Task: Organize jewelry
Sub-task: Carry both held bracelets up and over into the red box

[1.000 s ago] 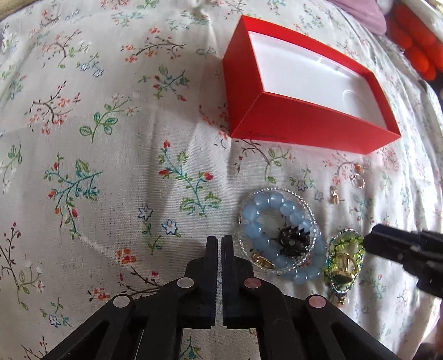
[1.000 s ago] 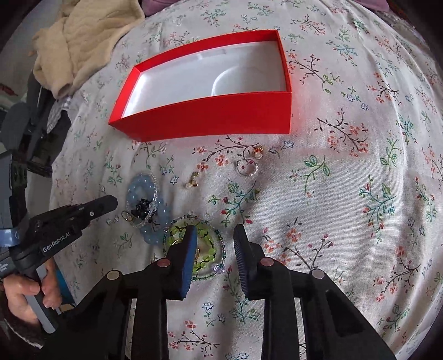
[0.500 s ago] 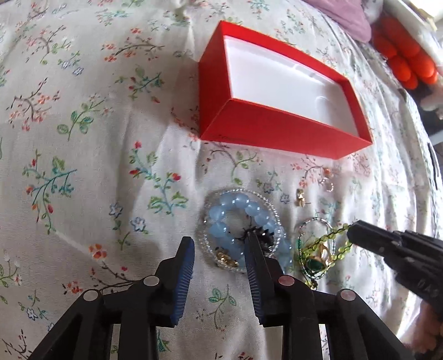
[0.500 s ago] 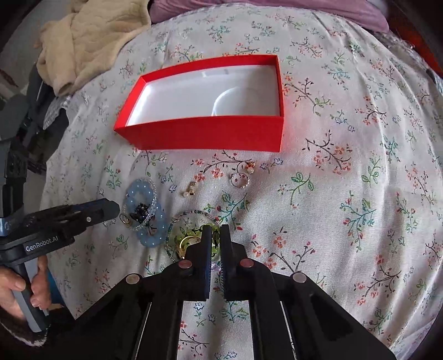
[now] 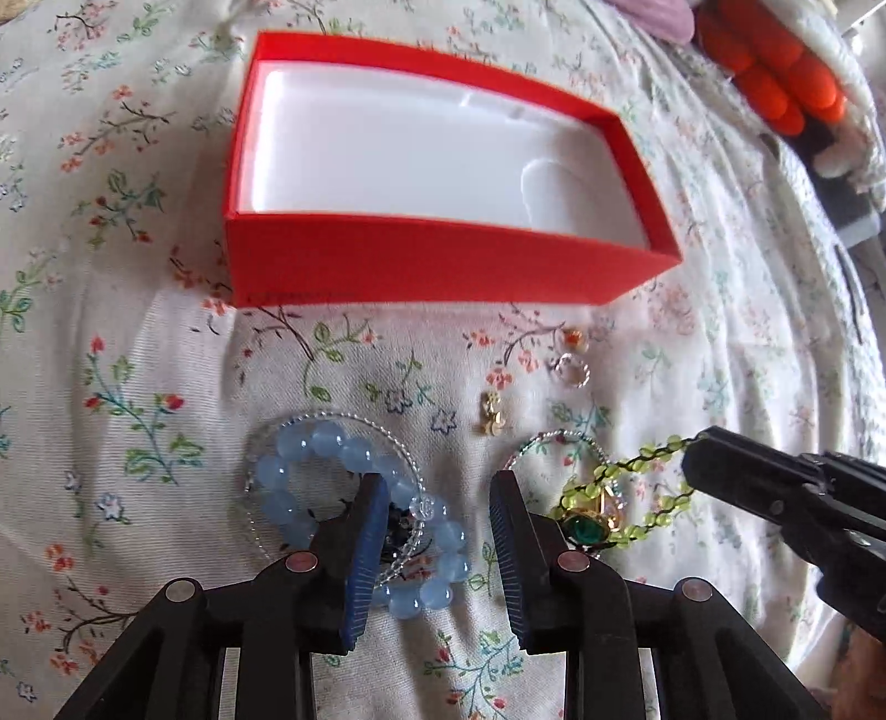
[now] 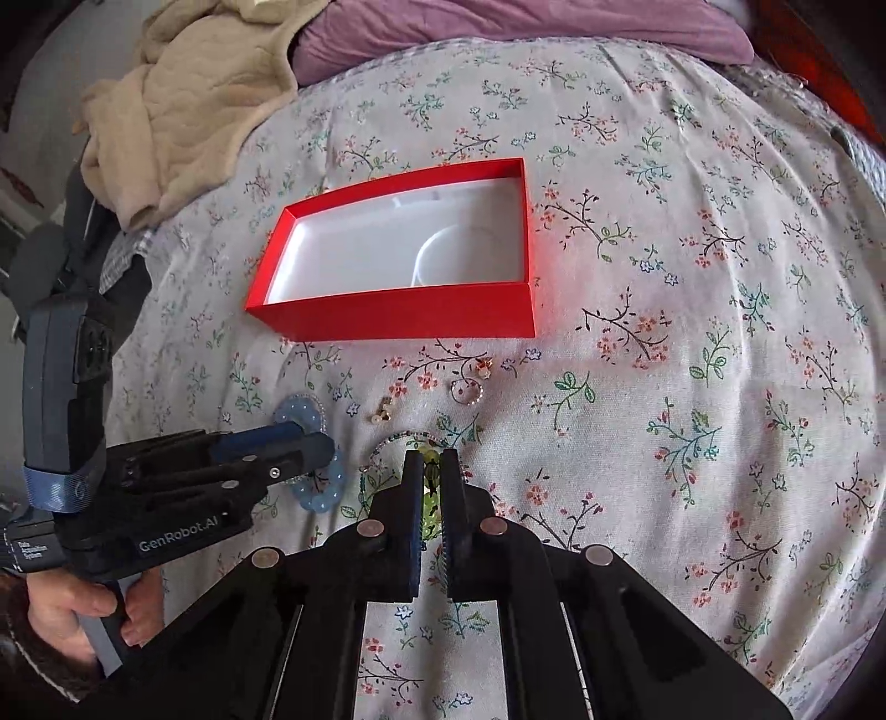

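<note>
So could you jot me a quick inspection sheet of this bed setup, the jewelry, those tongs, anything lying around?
Surface: floral bedspread, soft and rumpled.
Job's things: red box empty, white lining; blue bead bracelet, green bead bracelet, small ring and gold earring lie in front of it.
Clutter: beige blanket, purple pillow, orange plush item.
Grippers: left tongs open above the blue bracelet, gripping nothing; right tongs shut on the green bracelet, one strand pulled taut.
Cables: nothing seen.
Surroundings: a hand holds the left tongs' handle.
</note>
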Action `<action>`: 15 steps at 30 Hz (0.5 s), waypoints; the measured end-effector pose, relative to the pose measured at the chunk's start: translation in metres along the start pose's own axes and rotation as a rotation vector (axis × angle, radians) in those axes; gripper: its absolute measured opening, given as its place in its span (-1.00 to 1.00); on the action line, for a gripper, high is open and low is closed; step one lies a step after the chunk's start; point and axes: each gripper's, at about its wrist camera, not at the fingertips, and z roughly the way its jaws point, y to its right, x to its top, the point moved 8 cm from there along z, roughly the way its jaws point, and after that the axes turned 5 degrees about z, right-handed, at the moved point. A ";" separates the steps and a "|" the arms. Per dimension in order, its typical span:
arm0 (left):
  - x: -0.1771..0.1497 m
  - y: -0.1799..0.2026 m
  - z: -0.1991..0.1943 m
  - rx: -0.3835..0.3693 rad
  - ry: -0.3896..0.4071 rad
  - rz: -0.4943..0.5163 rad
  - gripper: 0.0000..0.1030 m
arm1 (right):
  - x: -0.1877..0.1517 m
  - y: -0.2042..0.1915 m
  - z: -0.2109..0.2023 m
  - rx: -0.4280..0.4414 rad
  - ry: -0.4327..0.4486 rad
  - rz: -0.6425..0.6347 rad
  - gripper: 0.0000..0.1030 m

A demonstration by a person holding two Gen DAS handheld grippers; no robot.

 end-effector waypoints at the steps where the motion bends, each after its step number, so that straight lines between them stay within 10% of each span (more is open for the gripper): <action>1: -0.001 0.001 0.003 0.021 -0.005 0.012 -0.39 | -0.001 0.002 0.000 -0.002 -0.002 0.000 -0.89; 15: -0.002 0.007 0.010 0.174 -0.019 0.104 -0.95 | -0.005 0.015 -0.006 -0.015 -0.003 0.015 -0.89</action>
